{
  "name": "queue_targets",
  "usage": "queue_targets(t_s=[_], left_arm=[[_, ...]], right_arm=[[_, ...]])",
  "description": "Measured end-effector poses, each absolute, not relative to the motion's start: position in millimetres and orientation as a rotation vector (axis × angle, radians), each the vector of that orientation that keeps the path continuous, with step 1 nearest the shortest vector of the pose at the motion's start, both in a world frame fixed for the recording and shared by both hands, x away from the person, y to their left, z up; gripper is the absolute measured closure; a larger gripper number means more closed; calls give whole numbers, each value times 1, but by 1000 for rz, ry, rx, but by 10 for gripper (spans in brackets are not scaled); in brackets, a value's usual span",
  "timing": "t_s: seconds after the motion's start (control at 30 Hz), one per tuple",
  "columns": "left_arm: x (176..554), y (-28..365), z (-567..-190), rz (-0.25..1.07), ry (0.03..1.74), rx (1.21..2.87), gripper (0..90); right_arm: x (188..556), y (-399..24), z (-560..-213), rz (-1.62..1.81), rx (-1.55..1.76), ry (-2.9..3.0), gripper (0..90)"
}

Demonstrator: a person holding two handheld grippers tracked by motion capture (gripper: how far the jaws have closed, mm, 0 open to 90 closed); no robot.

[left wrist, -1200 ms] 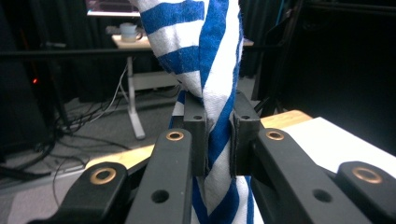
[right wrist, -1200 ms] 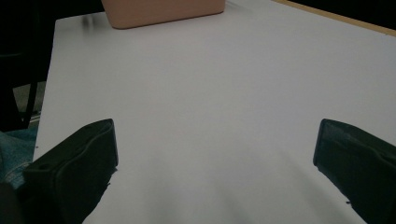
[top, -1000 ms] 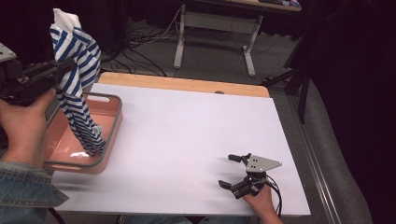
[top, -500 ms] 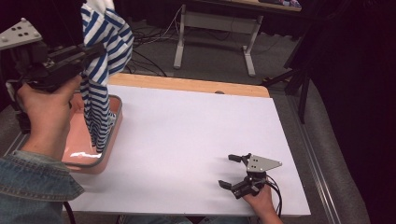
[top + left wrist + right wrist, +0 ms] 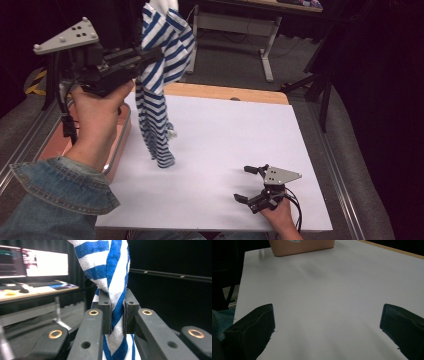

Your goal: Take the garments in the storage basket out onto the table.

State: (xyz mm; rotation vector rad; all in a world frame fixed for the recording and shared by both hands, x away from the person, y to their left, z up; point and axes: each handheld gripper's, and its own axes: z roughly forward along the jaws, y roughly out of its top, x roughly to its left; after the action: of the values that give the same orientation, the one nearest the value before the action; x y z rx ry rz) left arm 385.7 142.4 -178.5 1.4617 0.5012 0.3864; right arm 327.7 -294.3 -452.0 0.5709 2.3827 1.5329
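We hold the striped cloth [image 5: 160,80] pinched in left hand-held gripper [image 5: 150,54], high at 10 o'clock so it hangs free; right hand-held gripper [image 5: 247,184] idles wide at 5.

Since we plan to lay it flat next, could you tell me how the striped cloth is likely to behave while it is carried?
The striped cloth is probably very floppy: it hangs twisted in folds from the left gripper, its lower end near the white table. It seems light, since one pinch lifts it. It will likely swing and bunch on landing, so the open right gripper may need to spread it.
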Motion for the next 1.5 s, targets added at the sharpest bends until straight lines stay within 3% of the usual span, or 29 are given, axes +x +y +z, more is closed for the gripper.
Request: queue_targets(t_s=[0.27, 0.67, 1.5], left_arm=[[395, 102, -201, 250, 465, 1483, 811], [407, 74, -244, 134, 489, 1475, 811], [448, 56, -355, -36, 725, 1642, 808]], right_arm=[[328, -294, -452, 1536, 567, 2383, 0], [327, -294, -452, 1532, 564, 2385, 0], [327, -293, -452, 1526, 562, 2385, 0]])
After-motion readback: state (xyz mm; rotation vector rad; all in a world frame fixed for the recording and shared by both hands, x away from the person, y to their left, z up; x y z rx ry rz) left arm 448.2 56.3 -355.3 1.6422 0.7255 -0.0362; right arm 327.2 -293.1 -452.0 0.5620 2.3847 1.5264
